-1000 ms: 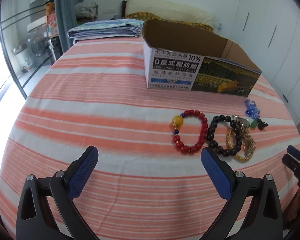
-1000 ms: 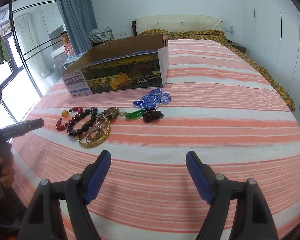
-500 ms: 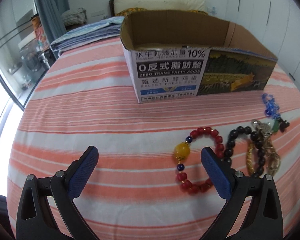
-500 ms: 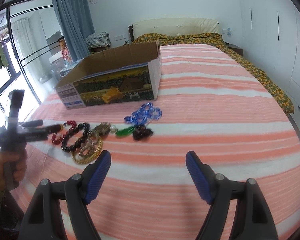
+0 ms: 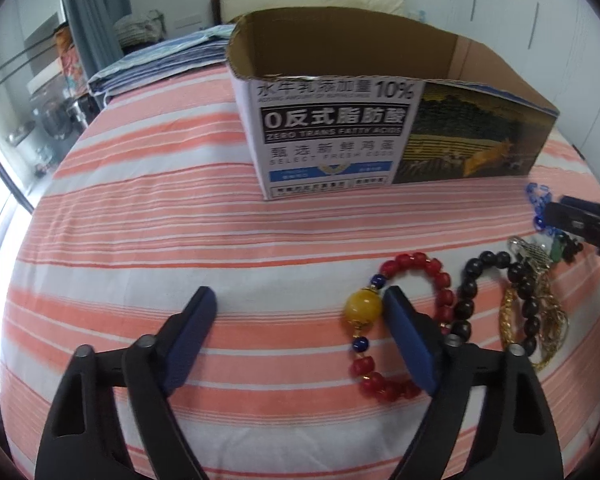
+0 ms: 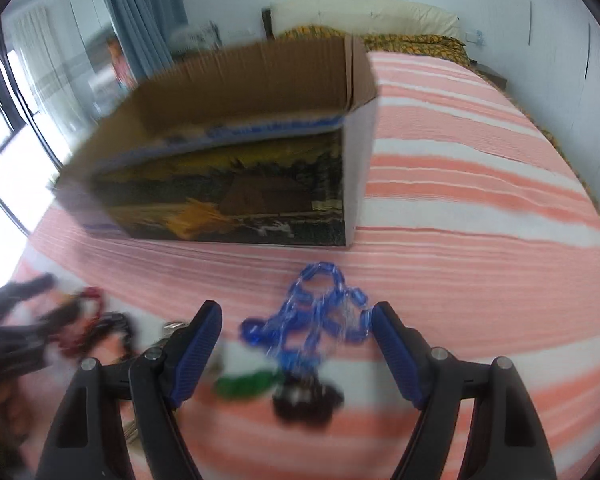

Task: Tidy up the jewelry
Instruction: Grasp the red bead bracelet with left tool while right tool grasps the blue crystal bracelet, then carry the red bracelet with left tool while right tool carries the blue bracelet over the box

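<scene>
An open cardboard box (image 5: 340,128) stands on the striped bed; it also shows in the right wrist view (image 6: 236,168). In front of it lie a red bead bracelet with a yellow bead (image 5: 412,320), a black bead bracelet (image 5: 496,300) and gold chains (image 5: 548,320). My left gripper (image 5: 300,300) is open, low over the bed, its right finger beside the yellow bead. My right gripper (image 6: 296,316) is open around a blue chain necklace (image 6: 316,316). A green pendant (image 6: 244,384) and dark beads (image 6: 304,404) lie just below it, blurred.
A folded blue blanket (image 5: 164,60) lies at the far left of the bed. Pillows (image 6: 364,16) sit at the headboard. A window and curtain (image 6: 140,12) stand to the left. The striped sheet (image 5: 140,220) stretches left of the box.
Both grippers have moved forward and down towards the jewelry. The left one now reaches the red bracelet; the right one now straddles the blue chain necklace.
</scene>
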The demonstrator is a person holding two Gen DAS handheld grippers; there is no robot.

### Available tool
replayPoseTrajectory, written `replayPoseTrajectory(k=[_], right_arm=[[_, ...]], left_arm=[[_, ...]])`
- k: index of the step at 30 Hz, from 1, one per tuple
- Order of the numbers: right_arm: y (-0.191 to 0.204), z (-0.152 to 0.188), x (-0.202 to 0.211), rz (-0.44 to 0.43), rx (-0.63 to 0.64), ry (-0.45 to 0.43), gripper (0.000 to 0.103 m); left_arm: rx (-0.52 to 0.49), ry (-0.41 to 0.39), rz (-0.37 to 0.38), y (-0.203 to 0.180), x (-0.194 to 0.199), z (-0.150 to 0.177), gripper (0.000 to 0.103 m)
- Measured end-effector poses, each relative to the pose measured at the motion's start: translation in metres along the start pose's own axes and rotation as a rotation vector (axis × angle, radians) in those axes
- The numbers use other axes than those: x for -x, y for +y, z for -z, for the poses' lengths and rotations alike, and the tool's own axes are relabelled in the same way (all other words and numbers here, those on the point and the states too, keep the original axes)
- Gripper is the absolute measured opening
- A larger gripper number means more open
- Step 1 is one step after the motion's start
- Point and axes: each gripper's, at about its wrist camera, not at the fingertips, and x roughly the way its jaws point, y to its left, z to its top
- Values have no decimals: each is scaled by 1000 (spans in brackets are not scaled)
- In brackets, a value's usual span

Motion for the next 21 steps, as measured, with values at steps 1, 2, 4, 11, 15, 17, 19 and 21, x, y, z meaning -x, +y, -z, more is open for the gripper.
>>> replayPoseTrajectory(k=[1, 2, 4, 11, 15, 17, 19, 21], right_arm=[[6, -1, -2, 40, 36, -23, 77], [9, -2, -4, 62, 53, -16, 66], [14, 0, 0, 56, 81, -35, 22], [1, 5, 47, -127, -5, -85, 12], [5, 0, 86, -208, -1, -141, 12], [9, -6, 100, -231, 17, -165, 12], [12, -10, 115, -250, 38, -181, 12], [15, -15, 125, -265, 49, -199, 12]], left_arm=[[-8, -2, 9, -2, 2, 0, 75], [-14, -3, 18, -4, 3, 1, 67], [-34, -3, 35, -8, 7, 1, 48], [-14, -22, 116, -9, 22, 6, 16], [37, -71, 174, -5, 51, 4, 16], [46, -92, 188, -3, 64, 0, 16], [58, -110, 212, -1, 79, -5, 16], [66, -122, 232, 2, 92, -12, 16]])
